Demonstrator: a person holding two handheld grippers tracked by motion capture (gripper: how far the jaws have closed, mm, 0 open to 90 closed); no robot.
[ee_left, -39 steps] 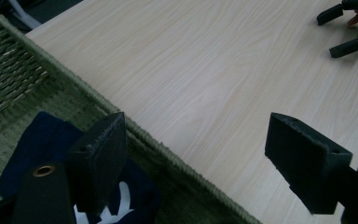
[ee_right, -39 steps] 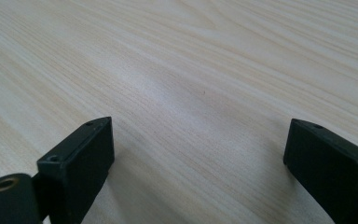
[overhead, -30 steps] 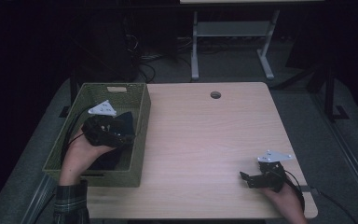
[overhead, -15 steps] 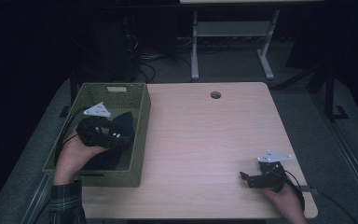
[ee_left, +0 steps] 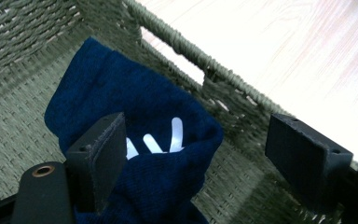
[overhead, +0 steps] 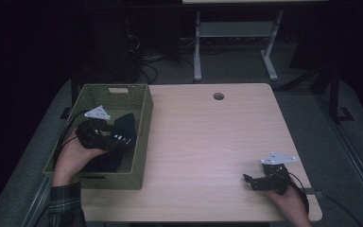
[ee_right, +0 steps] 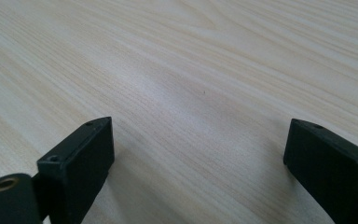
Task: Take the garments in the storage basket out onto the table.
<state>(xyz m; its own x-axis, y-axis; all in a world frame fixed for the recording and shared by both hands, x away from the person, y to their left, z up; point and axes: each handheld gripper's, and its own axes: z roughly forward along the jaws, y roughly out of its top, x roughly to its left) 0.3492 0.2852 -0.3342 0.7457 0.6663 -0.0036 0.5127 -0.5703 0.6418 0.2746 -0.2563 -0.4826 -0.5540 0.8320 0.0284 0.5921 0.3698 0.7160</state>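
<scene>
Dark floor lies all around a pale wood counter [overhead: 208,151], and the room behind it is almost black.

Closest to the person, near the front right corner of the counter, the right hand-held gripper [overhead: 251,180] rests low on the bare wood. A hand [overhead: 286,203] holds it from behind. Its two black jaws stand wide apart with nothing between them. In the right gripper view there is just wood grain under them.

On the left side, a sleeve [overhead: 66,203] with a check pattern comes in from the front edge. That hand holds the left hand-held gripper [overhead: 123,140], which reaches down into a green woven basket [overhead: 142,142]. The basket sits along the left edge of the counter.

Inside the basket is a dark blue cloth [ee_left: 140,121] with a few white stripes on it. It lies bunched up by the basket wall nearest the middle of the counter. In the left gripper view the jaws are spread wide. One jaw touches the cloth, and the other is out by the woven wall. They are not squeezing it.

Farther back, near the far edge of the counter, there is a small round hole [overhead: 218,96]. Past the counter stands a white metal frame [overhead: 234,42] on the floor.
</scene>
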